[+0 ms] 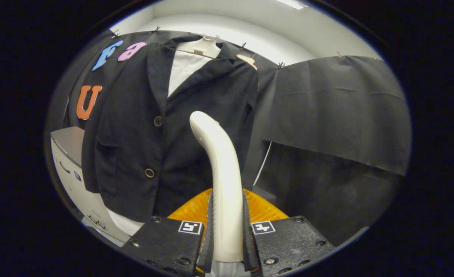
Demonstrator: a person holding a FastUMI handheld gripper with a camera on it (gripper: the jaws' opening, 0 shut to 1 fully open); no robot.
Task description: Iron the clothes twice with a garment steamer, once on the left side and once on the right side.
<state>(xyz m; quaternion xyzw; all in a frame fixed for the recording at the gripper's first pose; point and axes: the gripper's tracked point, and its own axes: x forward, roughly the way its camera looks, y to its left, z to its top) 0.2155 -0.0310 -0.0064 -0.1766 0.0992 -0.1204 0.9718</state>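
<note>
Two fingers of the claw (227,234) squeezed the white steamer (221,181), its head just before the hanging black jacket (142,127). Ironing looked barely begun; next, stroke down one side.

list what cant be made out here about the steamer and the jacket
- Steamer head face: it points away toward the black jacket, so whether it touches the cloth or gives off steam cannot be told.
- Steamer's lower handle: hidden by the gripper, whose fingers are shut on it.
- Jacket's right half below the lapel: partly hidden behind the steamer.
- Jacket's hem: hidden behind the gripper.
- Grey cabinet beside the jacket: partly hidden behind the sleeve.
</note>
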